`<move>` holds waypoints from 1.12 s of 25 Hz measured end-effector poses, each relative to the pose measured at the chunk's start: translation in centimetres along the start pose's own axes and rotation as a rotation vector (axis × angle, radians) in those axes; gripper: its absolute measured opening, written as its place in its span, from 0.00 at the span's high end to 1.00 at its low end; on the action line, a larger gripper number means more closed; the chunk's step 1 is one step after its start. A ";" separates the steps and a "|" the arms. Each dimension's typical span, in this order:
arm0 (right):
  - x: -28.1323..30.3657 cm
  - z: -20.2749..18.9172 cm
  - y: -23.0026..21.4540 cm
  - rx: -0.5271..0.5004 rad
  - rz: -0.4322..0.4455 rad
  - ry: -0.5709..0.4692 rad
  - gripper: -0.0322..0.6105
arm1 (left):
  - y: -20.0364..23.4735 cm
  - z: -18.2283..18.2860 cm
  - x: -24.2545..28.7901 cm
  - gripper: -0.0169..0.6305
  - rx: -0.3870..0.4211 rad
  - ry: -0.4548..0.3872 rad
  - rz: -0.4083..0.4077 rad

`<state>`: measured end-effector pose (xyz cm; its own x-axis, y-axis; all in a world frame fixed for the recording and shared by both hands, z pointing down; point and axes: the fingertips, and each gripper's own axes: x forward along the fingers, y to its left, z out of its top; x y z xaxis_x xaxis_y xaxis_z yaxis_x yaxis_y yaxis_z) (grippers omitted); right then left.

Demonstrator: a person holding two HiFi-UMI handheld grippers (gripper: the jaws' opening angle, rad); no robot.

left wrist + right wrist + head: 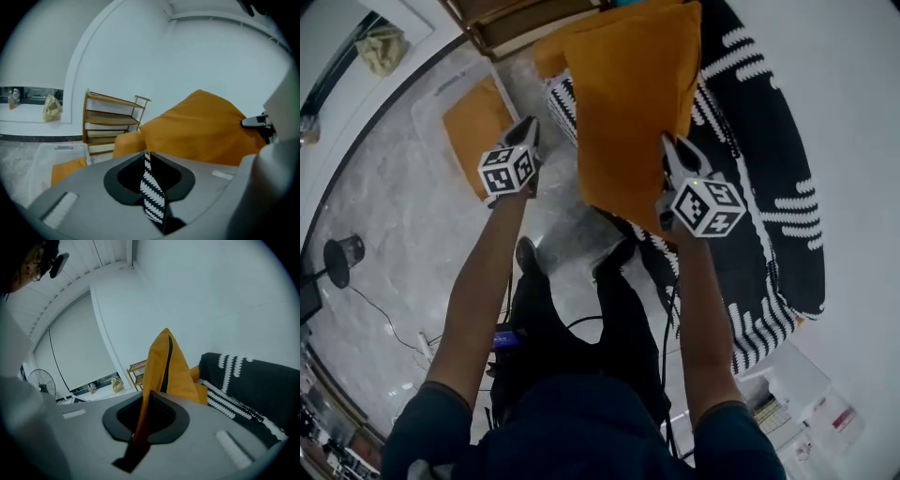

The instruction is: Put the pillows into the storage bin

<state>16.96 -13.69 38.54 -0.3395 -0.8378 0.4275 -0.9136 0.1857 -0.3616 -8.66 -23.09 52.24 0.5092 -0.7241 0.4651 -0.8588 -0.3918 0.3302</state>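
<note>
grey marble floor [403, 216], white walls [187, 56], a wooden shelf [112, 123]. right gripper [671, 146] is clamped on an orange pillow [633, 94] held in the air; left gripper [530, 127] pinches black-and-white fabric [153, 197]. a second orange pillow [473, 124] lies in the storage bin [429, 96].

l claw [528, 131], r claw [673, 150] raised fwd, clamped

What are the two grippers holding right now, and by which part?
The right gripper pinches the orange pillow at its lower edge. The left gripper pinches black-and-white patterned fabric by a thin fold at its edge.
</note>
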 end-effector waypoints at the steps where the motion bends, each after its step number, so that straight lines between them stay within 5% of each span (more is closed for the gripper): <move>1: 1.5 -0.2 1.7 0.001 0.017 0.006 0.92 | 2.2 0.3 -1.2 0.92 -0.009 -0.009 0.022; 16: 22.6 -6.4 24.0 0.080 0.218 0.115 0.93 | 28.7 3.3 -17.4 0.92 -0.098 -0.135 0.270; 28: 35.2 -14.4 35.3 0.093 0.274 0.241 0.93 | 39.9 1.7 -23.8 0.92 -0.160 -0.148 0.363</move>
<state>-30.43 -29.30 52.76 -0.6219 -0.6161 0.4834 -0.7610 0.3299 -0.5586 -55.08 -22.46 52.97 0.1518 -0.8774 0.4552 -0.9553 -0.0121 0.2953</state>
